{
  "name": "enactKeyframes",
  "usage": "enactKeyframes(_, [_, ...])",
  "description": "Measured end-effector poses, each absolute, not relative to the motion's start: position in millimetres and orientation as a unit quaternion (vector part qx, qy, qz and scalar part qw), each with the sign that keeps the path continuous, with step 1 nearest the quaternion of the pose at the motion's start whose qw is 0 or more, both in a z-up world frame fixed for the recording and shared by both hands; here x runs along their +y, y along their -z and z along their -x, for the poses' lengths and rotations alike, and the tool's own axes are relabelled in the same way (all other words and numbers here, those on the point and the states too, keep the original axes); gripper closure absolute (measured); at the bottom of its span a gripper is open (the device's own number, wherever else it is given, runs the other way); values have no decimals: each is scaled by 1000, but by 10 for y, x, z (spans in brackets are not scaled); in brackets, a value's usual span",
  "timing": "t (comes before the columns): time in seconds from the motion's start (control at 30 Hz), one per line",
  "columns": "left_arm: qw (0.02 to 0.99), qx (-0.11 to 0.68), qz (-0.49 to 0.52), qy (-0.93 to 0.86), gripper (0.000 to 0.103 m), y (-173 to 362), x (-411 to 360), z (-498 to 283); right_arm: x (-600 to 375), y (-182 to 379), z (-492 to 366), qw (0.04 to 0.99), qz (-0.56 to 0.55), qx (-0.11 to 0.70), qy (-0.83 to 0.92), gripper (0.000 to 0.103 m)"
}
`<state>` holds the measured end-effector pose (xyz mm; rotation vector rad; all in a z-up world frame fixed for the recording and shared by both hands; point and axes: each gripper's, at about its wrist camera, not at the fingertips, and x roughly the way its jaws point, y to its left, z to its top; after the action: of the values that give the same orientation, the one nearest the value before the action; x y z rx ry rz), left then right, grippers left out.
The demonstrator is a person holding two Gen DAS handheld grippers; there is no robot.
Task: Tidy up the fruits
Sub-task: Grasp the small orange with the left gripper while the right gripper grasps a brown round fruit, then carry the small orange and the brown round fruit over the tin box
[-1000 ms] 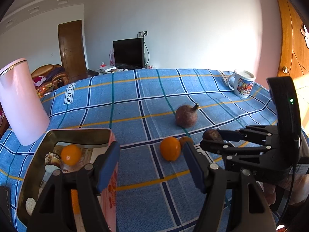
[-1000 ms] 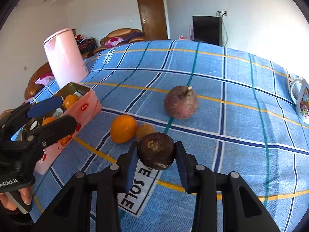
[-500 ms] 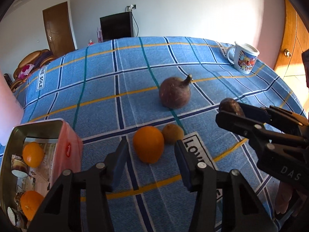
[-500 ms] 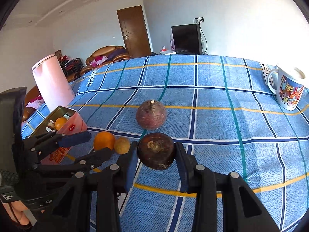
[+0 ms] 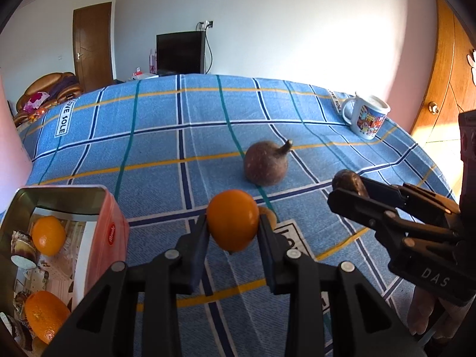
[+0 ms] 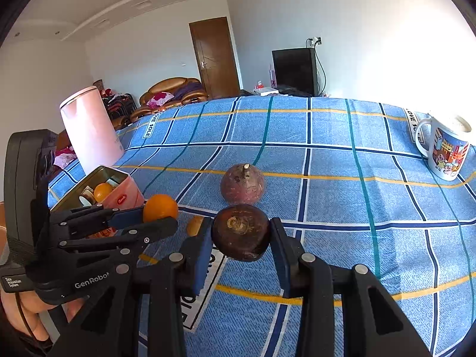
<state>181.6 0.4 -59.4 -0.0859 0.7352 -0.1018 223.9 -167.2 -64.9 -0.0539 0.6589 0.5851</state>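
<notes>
Two claws busy, left claw (image 5: 232, 229) now closing onto the orange (image 5: 232, 219) it earlier only approached, right claw (image 6: 241, 238) still clenching dark fruit (image 6: 241, 232)

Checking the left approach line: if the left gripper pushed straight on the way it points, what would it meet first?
Beyond the orange its closing jaws hold, probably the small yellowish fruit behind, though depth is unclear.

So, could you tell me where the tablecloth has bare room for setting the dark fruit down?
Bare cloth lies between the stemmed brown fruit and the mug, and across the far half toward the pink jug. It is crowded near the tin, where the left gripper is closing on the orange beside a small yellowish fruit.
</notes>
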Motion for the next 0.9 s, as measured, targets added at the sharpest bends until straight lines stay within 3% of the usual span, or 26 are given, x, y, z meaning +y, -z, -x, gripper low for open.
enactKeyframes(0.9, [965,262,7,21,69,384,-68,-1539,-1715,498,-1950,924,37,241,-296,63])
